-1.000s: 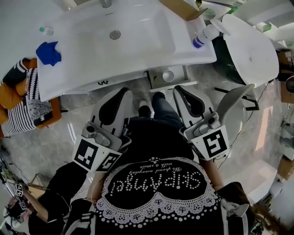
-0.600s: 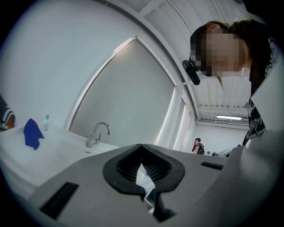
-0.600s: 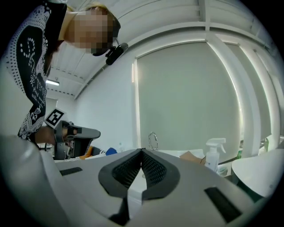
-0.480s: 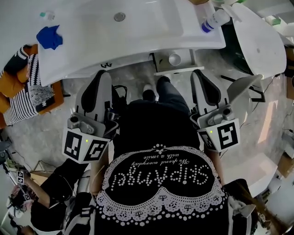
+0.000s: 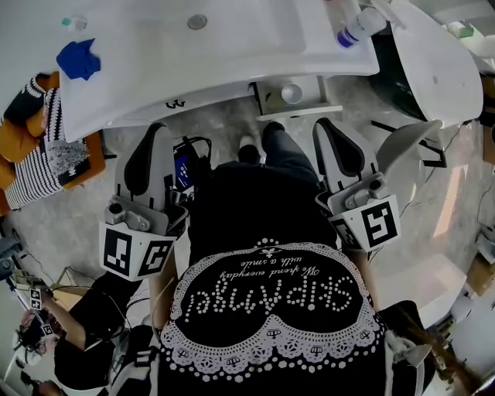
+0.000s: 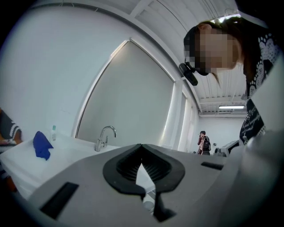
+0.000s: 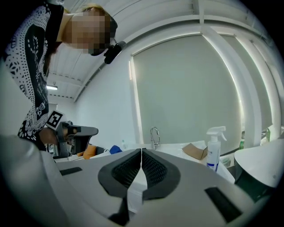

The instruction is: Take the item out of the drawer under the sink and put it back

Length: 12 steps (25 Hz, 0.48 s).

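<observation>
Poised at the sink [image 5: 232,46]: the left gripper [image 5: 155,131] and right gripper [image 5: 329,128] are both pinched shut and empty. At upper centre, the round white item [image 5: 291,93] sits in the open drawer [image 5: 302,113]. The likely next move is to part the jaws and reach in.

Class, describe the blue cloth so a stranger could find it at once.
Start at the white sink counter. On its left end lies the blue cloth: crumpled, the only deep-blue thing there, beside a small green-capped bottle.
</observation>
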Tool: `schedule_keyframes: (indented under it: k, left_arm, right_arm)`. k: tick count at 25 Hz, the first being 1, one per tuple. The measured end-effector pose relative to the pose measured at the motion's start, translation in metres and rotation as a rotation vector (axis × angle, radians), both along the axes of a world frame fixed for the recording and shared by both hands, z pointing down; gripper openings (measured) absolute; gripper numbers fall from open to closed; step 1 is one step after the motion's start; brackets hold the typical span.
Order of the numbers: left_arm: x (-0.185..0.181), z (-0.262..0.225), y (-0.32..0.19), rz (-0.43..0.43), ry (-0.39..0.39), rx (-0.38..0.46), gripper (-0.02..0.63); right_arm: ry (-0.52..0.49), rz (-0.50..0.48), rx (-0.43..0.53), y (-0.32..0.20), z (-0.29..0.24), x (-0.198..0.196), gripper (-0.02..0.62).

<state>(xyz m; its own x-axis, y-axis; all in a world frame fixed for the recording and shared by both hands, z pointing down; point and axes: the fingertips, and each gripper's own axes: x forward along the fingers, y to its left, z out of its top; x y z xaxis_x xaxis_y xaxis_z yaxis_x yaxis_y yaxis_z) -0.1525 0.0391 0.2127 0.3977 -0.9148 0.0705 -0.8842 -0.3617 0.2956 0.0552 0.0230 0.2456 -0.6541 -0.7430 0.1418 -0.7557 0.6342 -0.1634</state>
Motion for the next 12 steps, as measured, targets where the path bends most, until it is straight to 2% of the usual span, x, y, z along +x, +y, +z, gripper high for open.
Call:
schedule_keyframes:
  k: [4,9,12]
  left_arm:
    - [0.008,0.000,0.002,0.029,-0.031,0.004,0.005]
    - [0.018,0.003,0.002,0.054,-0.029,-0.007,0.005]
    - [0.024,0.003,0.002,0.067,-0.015,-0.007,0.005]
  right_arm:
    - [0.024,-0.022,0.003,0.000,0.001,0.000,0.020]
    - [0.118,-0.111,0.069,0.010,0.000,-0.011,0.020]
    - [0.135,-0.098,0.061,0.011,0.002,-0.012,0.018]
